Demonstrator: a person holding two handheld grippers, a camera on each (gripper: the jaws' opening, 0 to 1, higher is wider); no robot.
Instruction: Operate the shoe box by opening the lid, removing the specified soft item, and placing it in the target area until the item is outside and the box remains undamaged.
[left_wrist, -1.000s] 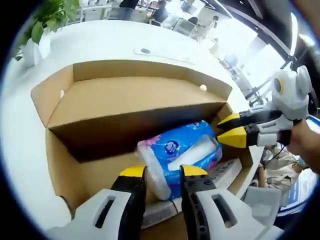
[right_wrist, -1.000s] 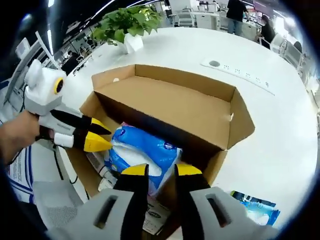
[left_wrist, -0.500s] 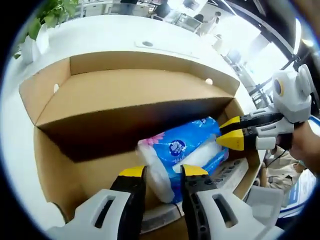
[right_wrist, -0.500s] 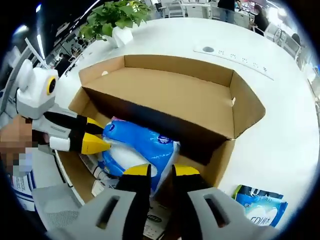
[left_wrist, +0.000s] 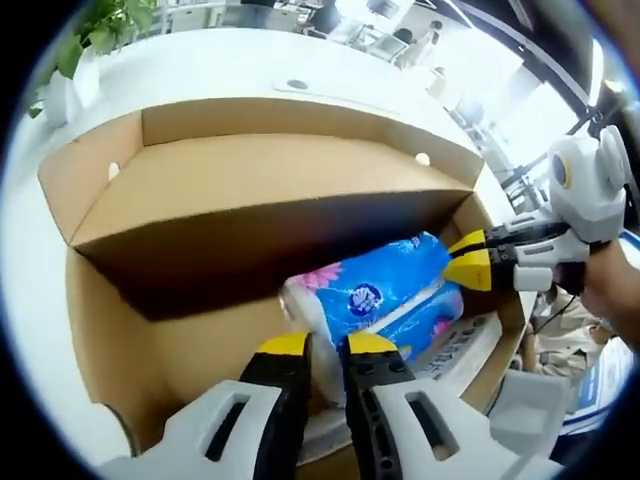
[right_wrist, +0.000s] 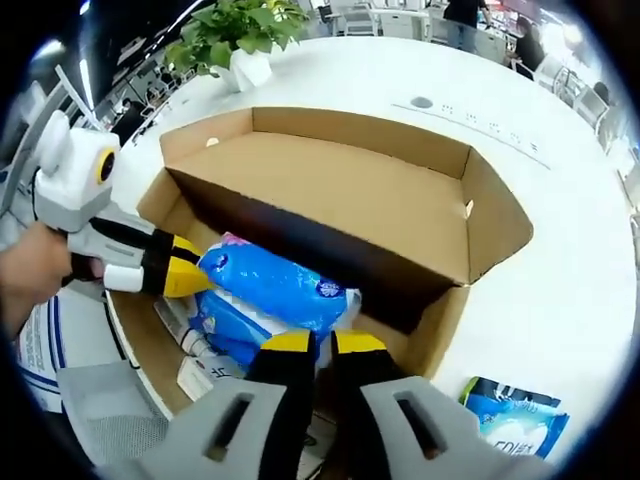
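- Two yellow-tipped jaws of the left gripper pinch one end of a blue plastic-wrapped soft tissue pack inside the open brown cardboard shoe box, left gripper view.
- Right gripper view: the right gripper clamps the pack's opposite end, jaws nearly closed; a potted green plant stands on the white table.

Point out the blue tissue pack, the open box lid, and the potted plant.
blue tissue pack (left_wrist: 385, 285), left gripper view, printed top face.
box lid (right_wrist: 350, 200), right gripper view, inner panel.
potted plant (right_wrist: 235, 25), right gripper view, leaves.
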